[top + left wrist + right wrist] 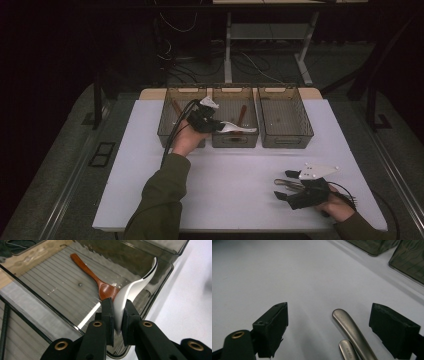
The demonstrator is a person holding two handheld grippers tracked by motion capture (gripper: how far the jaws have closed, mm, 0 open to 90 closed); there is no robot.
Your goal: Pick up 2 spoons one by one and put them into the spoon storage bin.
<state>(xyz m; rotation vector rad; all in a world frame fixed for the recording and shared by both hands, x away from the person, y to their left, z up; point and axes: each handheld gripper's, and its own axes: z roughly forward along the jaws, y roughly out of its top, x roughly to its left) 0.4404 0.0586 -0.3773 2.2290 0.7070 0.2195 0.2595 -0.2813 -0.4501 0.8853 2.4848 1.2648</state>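
Observation:
My left gripper is shut on a white spoon and holds it over the front of the middle smoky bin. In the left gripper view the pads pinch the white spoon near its bowl, with the handle pointing up and away. A brown wooden spoon lies on the ribbed bin floor below. My right gripper rests open on the white table at the front right. Two metal cutlery handles lie between its spread jaws, touching neither pad.
Three smoky bins stand side by side at the table's far edge. The left bin holds a brown utensil; the right bin has small bits inside. Cables trail from both grippers. Desk legs and wires stand on the floor beyond.

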